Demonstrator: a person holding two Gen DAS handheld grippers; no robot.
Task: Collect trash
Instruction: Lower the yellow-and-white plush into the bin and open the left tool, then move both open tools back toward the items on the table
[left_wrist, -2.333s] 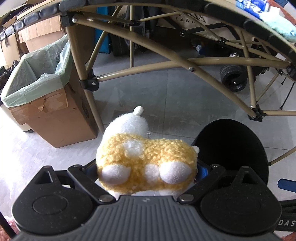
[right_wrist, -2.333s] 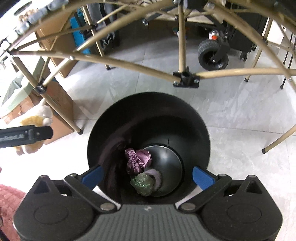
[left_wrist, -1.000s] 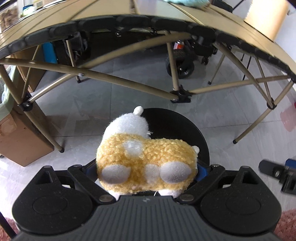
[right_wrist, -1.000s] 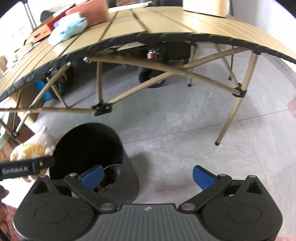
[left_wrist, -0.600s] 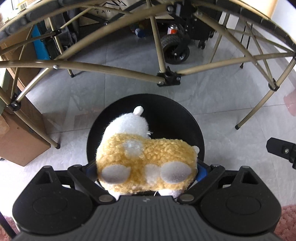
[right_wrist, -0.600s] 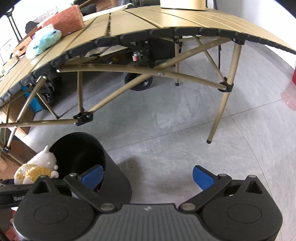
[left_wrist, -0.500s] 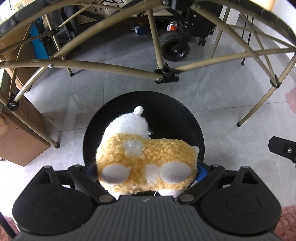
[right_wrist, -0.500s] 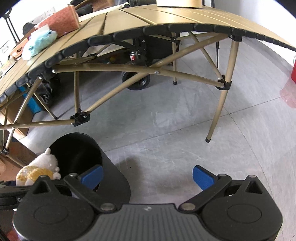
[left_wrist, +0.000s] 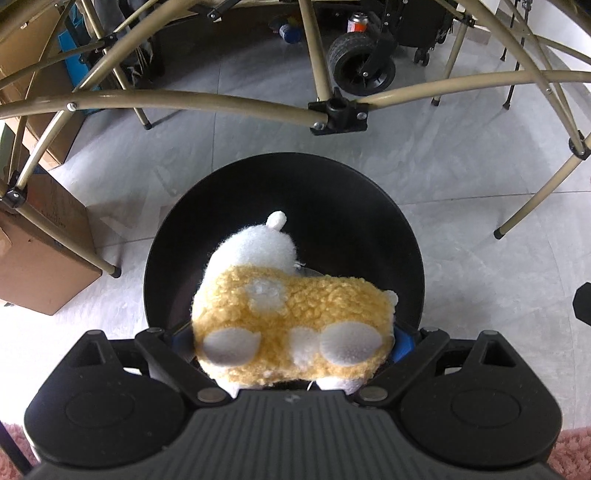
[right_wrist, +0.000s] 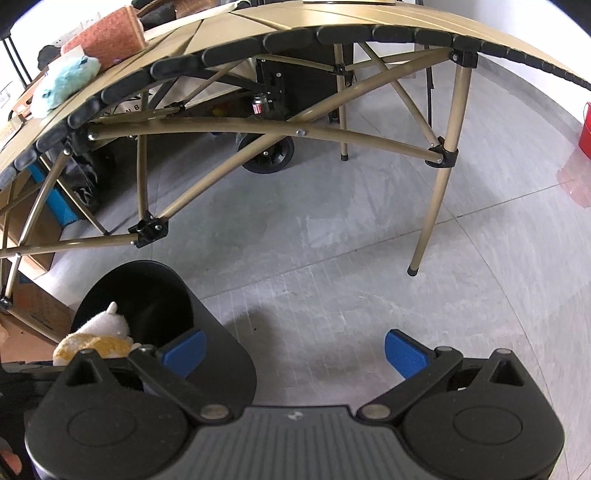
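Observation:
A yellow and white plush toy (left_wrist: 291, 310) hangs right over the mouth of the round black bin (left_wrist: 343, 199), with my left gripper (left_wrist: 291, 341) shut on it. The toy hides most of the bin's bottom. In the right wrist view the same plush toy (right_wrist: 96, 339) shows at the lower left, above the black bin (right_wrist: 207, 339). My right gripper (right_wrist: 293, 352) stands open over bare grey floor to the right of the bin, with nothing between its blue pads (right_wrist: 402, 352).
A tan folding table (right_wrist: 258, 40) stretches overhead, its leg frame (left_wrist: 338, 116) just behind the bin. Cardboard boxes (left_wrist: 40, 266) stand to the left. A black wheeled cart (left_wrist: 364, 64) sits under the table. A pale blue plush (right_wrist: 64, 86) lies on the tabletop.
My left gripper has carried the plush toy rightward from near the cardboard box to over the black bin. My right gripper has swung away from the bin toward open floor.

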